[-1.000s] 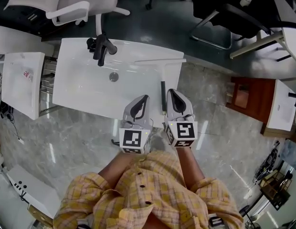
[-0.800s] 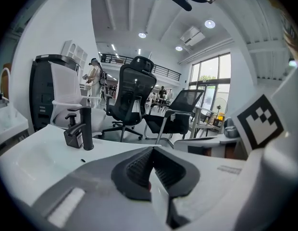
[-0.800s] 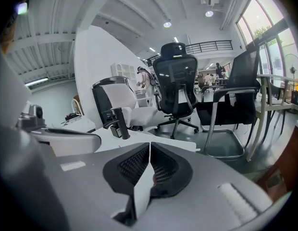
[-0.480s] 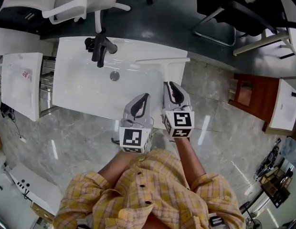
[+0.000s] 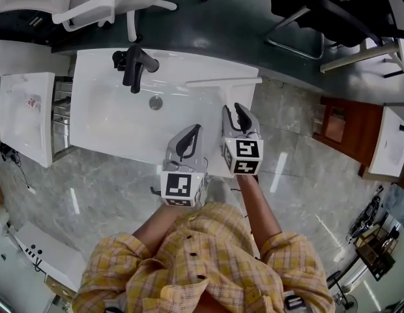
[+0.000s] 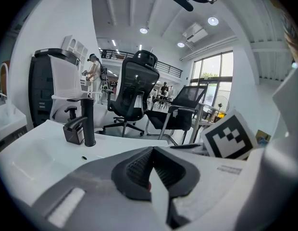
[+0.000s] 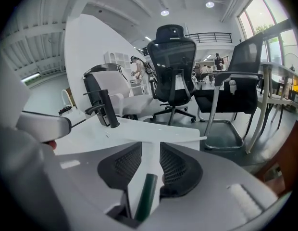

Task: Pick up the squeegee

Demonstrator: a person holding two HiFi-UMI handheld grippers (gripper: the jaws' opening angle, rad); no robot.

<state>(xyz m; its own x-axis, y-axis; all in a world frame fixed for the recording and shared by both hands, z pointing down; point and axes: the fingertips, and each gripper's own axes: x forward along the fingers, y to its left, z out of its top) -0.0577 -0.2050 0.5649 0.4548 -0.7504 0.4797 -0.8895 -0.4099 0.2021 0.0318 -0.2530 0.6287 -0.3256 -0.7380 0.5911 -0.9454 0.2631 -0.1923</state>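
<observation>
At the right end of the white counter (image 5: 111, 122): squeegee (image 5: 223, 93) lies flat, T-shaped. Pale blade runs left-right at the far side, close to the far right corner. Handle runs from the blade's middle toward the near edge and ends in a dark green grip.

Right tongs (image 5: 236, 113): over the handle, tilted down, pointing far. Seen from the right gripper view, the right tongs (image 7: 150, 148) stand apart, one dark ribbed pad on each side of the squeegee (image 7: 150, 162). White shows between pads and handle on both sides, so no clamp. These tongs have just been opening, with the handle between them. The green grip end sits deep in the throat.

Left tongs (image 5: 197, 130): just left of the right pair, near the counter's near edge, also pointing far and down. Over bare counter, clear of the squeegee. In the left gripper view the left tongs (image 6: 153, 150) have tips together, with nothing between them. The right pair's marker cube (image 6: 230, 136) shows close at that view's right.

Other fixtures:
- Black faucet (image 5: 132, 67) stands at the far left of the counter, well apart from the squeegee.
- Drain (image 5: 156, 102) sits between faucet and squeegee, left of the handle.
- Black office chair (image 7: 174, 66) stands beyond the far edge.

Person in a yellow plaid shirt (image 5: 202, 266) stands at the near side, on a grey marbled floor (image 5: 300, 168).
</observation>
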